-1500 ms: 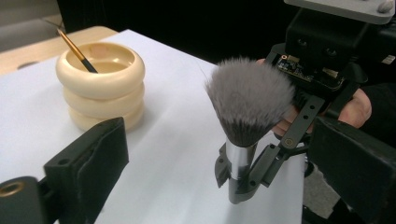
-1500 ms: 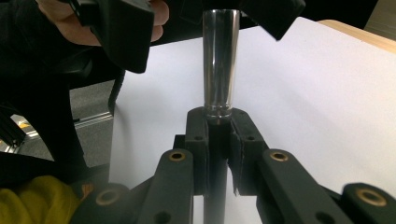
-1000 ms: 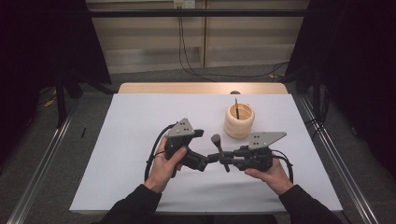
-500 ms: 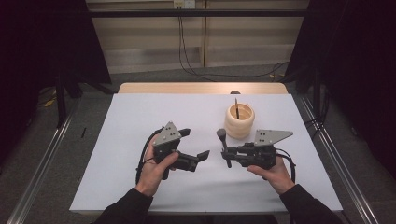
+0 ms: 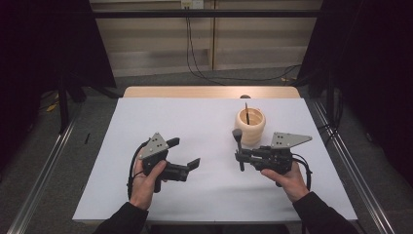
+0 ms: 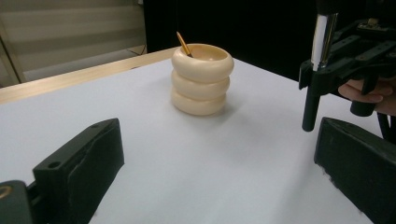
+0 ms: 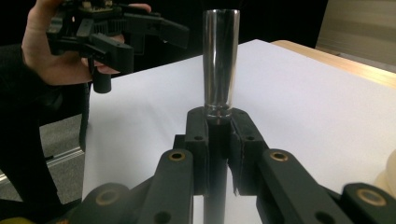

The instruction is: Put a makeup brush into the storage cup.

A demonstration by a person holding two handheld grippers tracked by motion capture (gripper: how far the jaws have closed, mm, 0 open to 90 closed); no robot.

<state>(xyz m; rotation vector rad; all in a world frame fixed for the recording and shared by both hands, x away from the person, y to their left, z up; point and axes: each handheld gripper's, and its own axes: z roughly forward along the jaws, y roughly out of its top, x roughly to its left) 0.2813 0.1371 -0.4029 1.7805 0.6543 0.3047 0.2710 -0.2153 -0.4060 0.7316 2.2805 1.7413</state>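
right claw (image 5: 239,155) clamped on brush (image 5: 238,146), held upright beside holder (image 5: 251,126) toward table's far right for likely insertion | left claw (image 5: 183,156) open, empty, kept clear near front-left

Legible text, labels, brands, numbers, signs: none. No readable marking on any item or surface in the high view or either gripper view.
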